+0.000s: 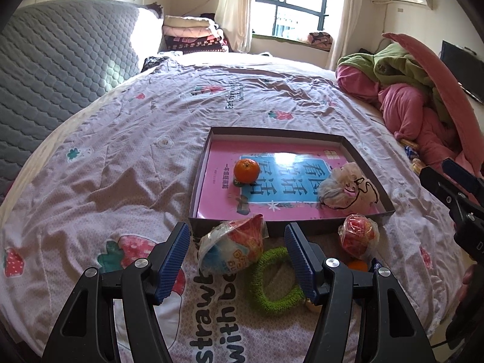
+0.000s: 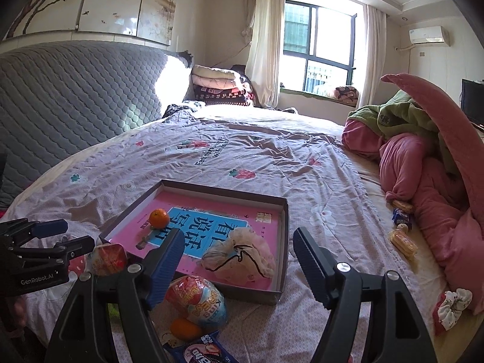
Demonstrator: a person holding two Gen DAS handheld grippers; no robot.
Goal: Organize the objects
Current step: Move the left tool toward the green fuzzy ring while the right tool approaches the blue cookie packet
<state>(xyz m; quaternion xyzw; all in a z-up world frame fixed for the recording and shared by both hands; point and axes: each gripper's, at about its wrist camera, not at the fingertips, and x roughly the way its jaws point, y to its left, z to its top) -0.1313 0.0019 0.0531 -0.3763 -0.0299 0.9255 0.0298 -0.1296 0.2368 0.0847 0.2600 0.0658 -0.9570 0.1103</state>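
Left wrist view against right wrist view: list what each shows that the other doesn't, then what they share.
Only the left wrist view shows the green ring. Only the right wrist view shows the floral scrunchie and the blue snack packet. Both show the box, the orange and bath puff inside it, and both open grippers.
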